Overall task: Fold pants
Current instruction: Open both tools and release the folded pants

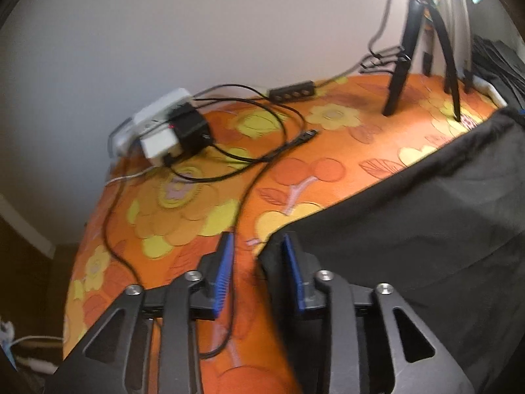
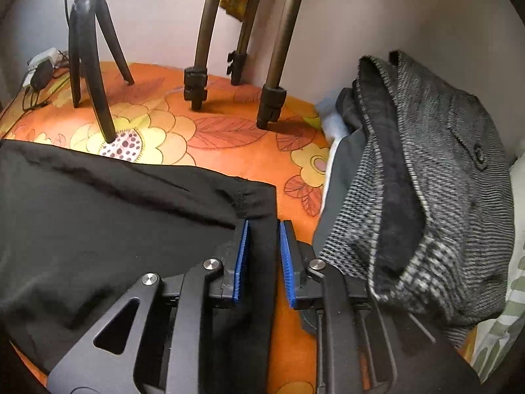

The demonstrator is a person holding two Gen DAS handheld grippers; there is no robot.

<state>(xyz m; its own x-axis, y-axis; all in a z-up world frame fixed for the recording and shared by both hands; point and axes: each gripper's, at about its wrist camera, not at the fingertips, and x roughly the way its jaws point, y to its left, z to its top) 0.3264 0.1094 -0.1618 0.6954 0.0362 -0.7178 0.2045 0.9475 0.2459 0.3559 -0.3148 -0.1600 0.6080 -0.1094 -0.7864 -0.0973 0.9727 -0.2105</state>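
Black pants (image 1: 410,216) lie spread on an orange flowered tablecloth (image 1: 203,203). My left gripper (image 1: 257,246) is open at the pants' left corner, with the cloth edge reaching between its blue pads (image 1: 226,272). In the right wrist view the pants (image 2: 98,216) fill the left side. My right gripper (image 2: 262,226) is open, and the right edge of the pants runs between its blue pads (image 2: 241,256). The tablecloth (image 2: 229,151) shows beyond.
A white and black power adapter (image 1: 170,128) with black cables (image 1: 262,151) lies at the far left. A black tripod (image 2: 88,52) and brown tripod legs (image 2: 272,65) stand behind the pants. A grey patterned garment pile (image 2: 426,180) lies on the right.
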